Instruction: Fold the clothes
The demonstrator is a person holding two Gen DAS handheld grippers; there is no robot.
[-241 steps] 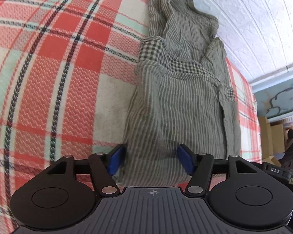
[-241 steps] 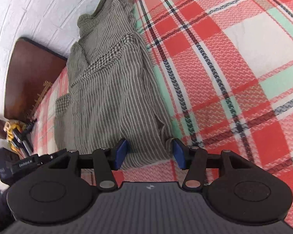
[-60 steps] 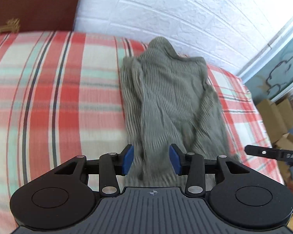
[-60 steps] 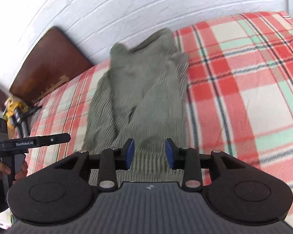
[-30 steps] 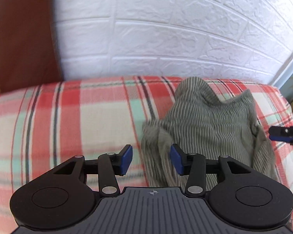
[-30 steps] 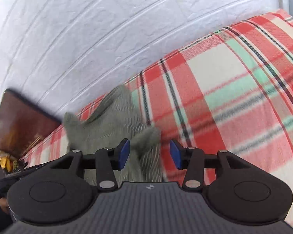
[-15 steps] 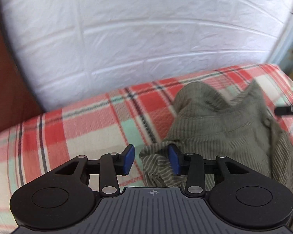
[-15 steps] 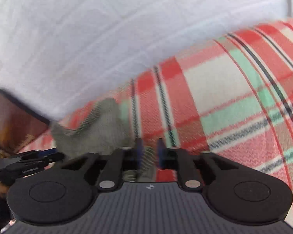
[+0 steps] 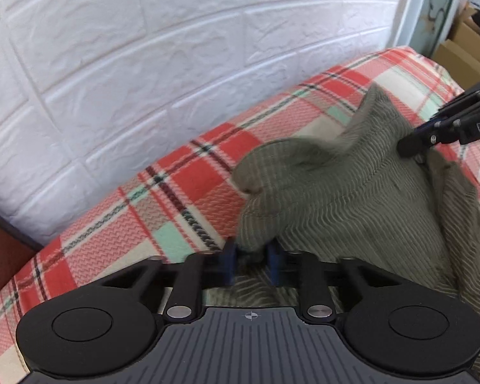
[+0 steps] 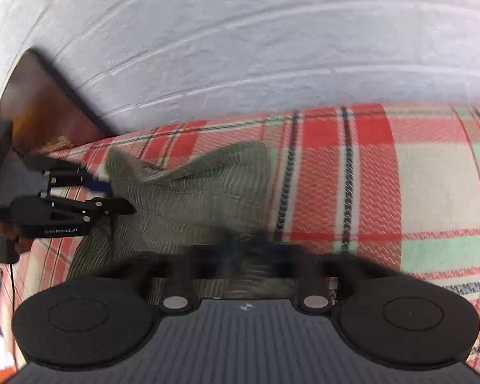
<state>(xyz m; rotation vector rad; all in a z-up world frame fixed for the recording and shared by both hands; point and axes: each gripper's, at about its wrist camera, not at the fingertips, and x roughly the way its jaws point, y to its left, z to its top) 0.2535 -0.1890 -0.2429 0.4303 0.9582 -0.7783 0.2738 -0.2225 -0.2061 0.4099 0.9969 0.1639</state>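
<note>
Between the left claw (image 9: 251, 260) pads, a bunched corner of the striped garment (image 9: 342, 198) sits as the jaws close on it. Beyond, the right claw (image 10: 240, 249), open a second ago, has clamped the opposite corner. Both far corners caught on the plaid bed (image 9: 182, 192) — next fold looks ready.
</note>
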